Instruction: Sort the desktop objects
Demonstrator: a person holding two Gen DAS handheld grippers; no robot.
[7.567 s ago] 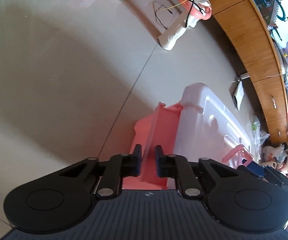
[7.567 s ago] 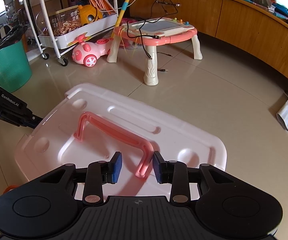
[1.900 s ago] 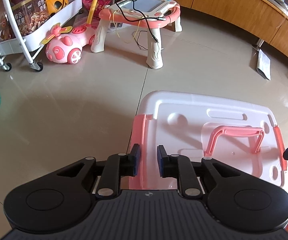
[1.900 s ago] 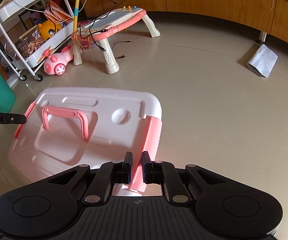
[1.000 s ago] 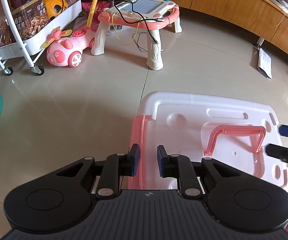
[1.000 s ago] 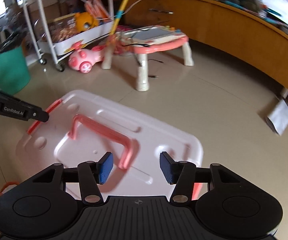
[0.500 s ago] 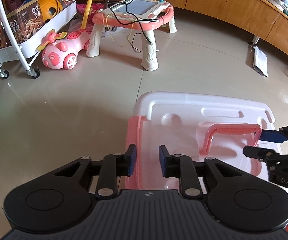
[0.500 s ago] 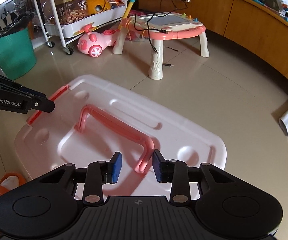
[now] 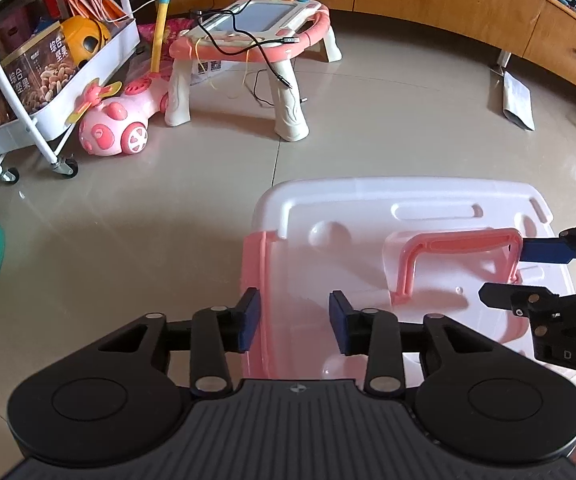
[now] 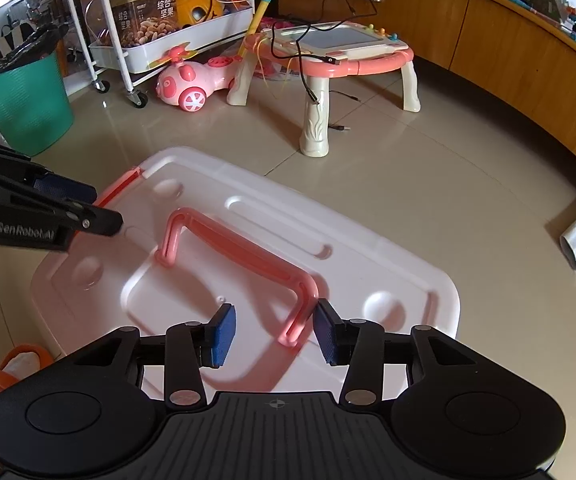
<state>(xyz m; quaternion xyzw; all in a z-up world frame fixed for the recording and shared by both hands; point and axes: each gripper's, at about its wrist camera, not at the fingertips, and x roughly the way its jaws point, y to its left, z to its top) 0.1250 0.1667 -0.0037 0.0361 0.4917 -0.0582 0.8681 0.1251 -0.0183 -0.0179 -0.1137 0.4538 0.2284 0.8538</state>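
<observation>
A white plastic storage box with its lid (image 9: pixel 428 200) (image 10: pixel 388 256) on sits on the tiled floor. The lid has a raised pink handle (image 9: pixel 464 238) (image 10: pixel 244 246) and a pink side latch (image 9: pixel 262 272). My left gripper (image 9: pixel 293 322) is open, its jaws on either side of the pink latch at the box's left end. My right gripper (image 10: pixel 272 332) is open around the near leg of the pink handle. The right gripper also shows in the left wrist view (image 9: pixel 528 276), the left gripper in the right wrist view (image 10: pixel 68 208).
A pink toy drawing table (image 9: pixel 256 36) with cables, a pink toy car (image 9: pixel 116 128), a white wheeled rack (image 9: pixel 48 64) and a green bin (image 10: pixel 24 100) stand beyond the box. A wooden cabinet (image 10: pixel 528 52) curves along the right. An orange slipper (image 10: pixel 16 364) lies near left.
Both grippers have opened wider over the last half second. The left jaws have spread off the pink latch and the right jaws have spread around the handle leg.
</observation>
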